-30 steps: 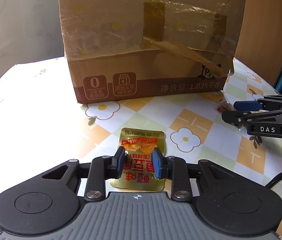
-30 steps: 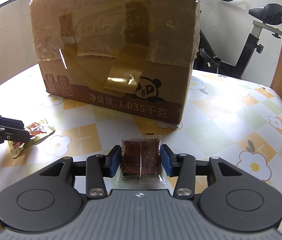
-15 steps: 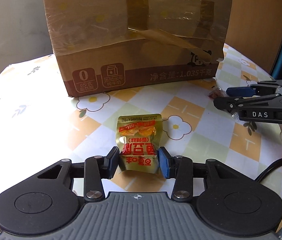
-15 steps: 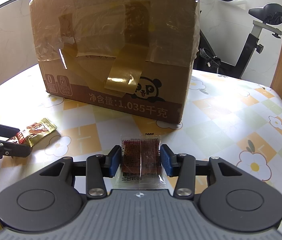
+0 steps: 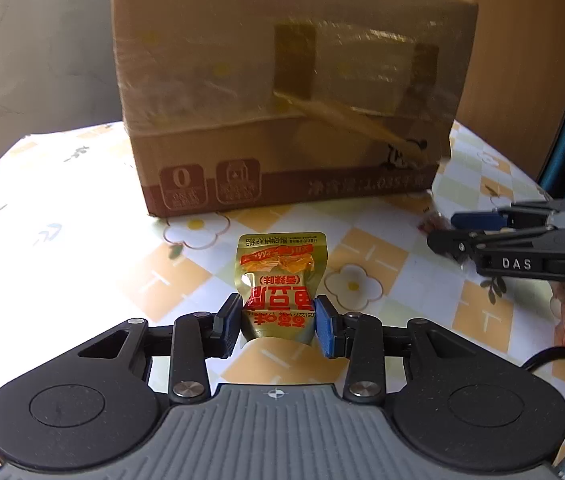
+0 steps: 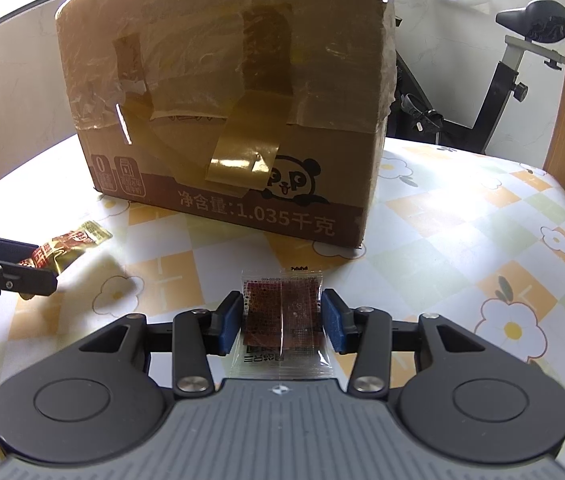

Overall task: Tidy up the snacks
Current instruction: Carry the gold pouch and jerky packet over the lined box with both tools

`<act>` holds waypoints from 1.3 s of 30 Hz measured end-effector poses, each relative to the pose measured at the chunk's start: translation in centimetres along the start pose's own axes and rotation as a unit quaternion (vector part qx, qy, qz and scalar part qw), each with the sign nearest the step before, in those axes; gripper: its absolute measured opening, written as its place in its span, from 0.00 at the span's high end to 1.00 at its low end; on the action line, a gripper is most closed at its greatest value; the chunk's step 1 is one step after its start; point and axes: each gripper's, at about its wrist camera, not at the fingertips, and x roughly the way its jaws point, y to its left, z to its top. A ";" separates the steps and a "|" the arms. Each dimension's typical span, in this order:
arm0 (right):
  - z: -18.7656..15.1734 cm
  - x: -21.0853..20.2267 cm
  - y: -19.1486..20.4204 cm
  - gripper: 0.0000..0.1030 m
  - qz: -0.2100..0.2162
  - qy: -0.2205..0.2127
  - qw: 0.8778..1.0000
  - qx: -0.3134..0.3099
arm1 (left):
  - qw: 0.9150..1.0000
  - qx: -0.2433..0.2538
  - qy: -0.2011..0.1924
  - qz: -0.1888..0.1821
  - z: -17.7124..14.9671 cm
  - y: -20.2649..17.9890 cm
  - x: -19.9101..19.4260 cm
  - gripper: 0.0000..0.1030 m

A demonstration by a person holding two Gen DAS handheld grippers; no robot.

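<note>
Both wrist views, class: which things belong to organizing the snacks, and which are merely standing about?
Belong to the job:
- gold snack packet, left gripper fingers closing on it
- clear snack packet, between right gripper fingers
- cardboard box

Just standing about:
- exercise bike
- flowered tablecloth

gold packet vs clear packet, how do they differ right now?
The gold packet is opaque foil with red print; the clear packet shows a dark brown snack inside. The gold packet looks puffy, the clear packet flat. Both sit between gripper pads: left gripper closing, right gripper.
</note>
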 end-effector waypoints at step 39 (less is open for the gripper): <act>16.9 -10.4 8.2 0.60 0.070 -0.200 0.972 -0.100 | 0.964 -0.008 -0.264 0.040 13.8 3.7 -13.0 0.59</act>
